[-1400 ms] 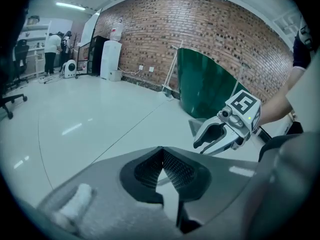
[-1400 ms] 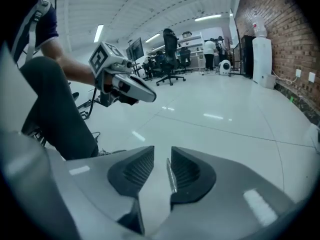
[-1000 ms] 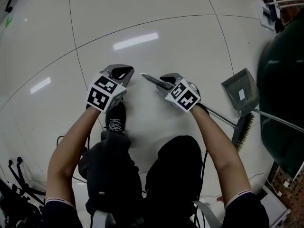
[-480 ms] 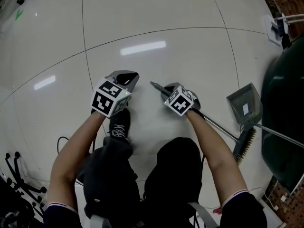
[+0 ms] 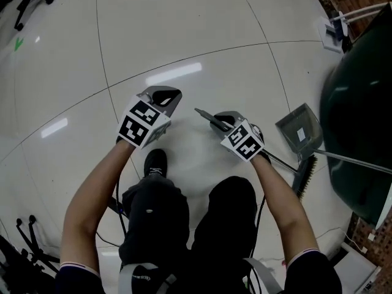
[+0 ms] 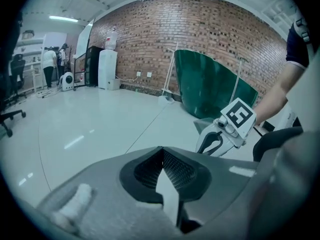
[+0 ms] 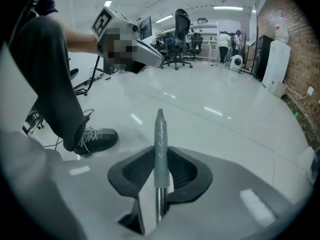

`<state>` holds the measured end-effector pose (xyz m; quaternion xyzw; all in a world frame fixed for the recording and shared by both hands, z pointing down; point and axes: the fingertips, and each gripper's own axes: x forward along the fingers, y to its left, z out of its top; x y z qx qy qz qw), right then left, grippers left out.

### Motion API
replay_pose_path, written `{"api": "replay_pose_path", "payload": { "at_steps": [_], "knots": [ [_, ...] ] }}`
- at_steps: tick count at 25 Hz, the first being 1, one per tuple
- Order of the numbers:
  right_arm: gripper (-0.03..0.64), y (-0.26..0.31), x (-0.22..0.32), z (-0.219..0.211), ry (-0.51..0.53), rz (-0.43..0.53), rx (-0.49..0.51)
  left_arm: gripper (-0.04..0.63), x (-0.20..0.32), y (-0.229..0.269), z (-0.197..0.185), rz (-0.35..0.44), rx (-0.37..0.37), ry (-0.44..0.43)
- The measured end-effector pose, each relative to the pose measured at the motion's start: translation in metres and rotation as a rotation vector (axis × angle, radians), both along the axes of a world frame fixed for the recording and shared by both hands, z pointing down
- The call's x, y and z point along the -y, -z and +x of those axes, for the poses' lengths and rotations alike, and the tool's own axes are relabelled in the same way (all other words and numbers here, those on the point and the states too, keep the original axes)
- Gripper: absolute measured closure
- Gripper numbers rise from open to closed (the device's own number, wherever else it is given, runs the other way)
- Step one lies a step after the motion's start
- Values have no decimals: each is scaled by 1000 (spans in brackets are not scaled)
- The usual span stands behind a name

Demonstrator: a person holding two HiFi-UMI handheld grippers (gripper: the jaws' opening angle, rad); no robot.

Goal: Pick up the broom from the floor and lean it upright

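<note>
Right tongs point(image 5: 223, 119): clenched on the broom point(image 7: 159, 134), a little back from the handle's pointed tip; jaws just lately closing in, with the grey handle running up between the ribbed pads point(image 7: 186, 170).
Left tongs point(image 6: 161, 151): pressed together at the tips, nothing between them; held apart from the broom, level with the right tongs on the person's left side.
Broom position: handle end carried in the right tongs, tip poking out past them towards the left tongs; shaft sloping back down to the bristle head point(image 5: 307, 175), low by the floor point(image 5: 184, 35).
Dustpan point(image 5: 299, 131): just beside the bristle head, on the side away from the person.
Green panel point(image 5: 358, 121): at the right edge, past the dustpan.
Change over the last second: same grip spot on the handle, tip again sticking out ahead; shoe point(image 5: 155, 162), earlier tucked right under the left tongs, now showing clear below them.
</note>
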<state>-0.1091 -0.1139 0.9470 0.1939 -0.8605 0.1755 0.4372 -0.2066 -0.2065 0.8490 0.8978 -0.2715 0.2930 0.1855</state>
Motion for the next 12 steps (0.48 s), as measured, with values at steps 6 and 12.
{"api": "replay_pose_path", "payload": {
  "at_steps": [6, 12],
  "knots": [
    [531, 138, 4, 43, -103, 95, 1, 594, -9, 106, 51, 20, -13, -146],
    [528, 273, -20, 103, -231, 145, 20, 594, -35, 235, 115, 30, -53, -259]
  ]
}}
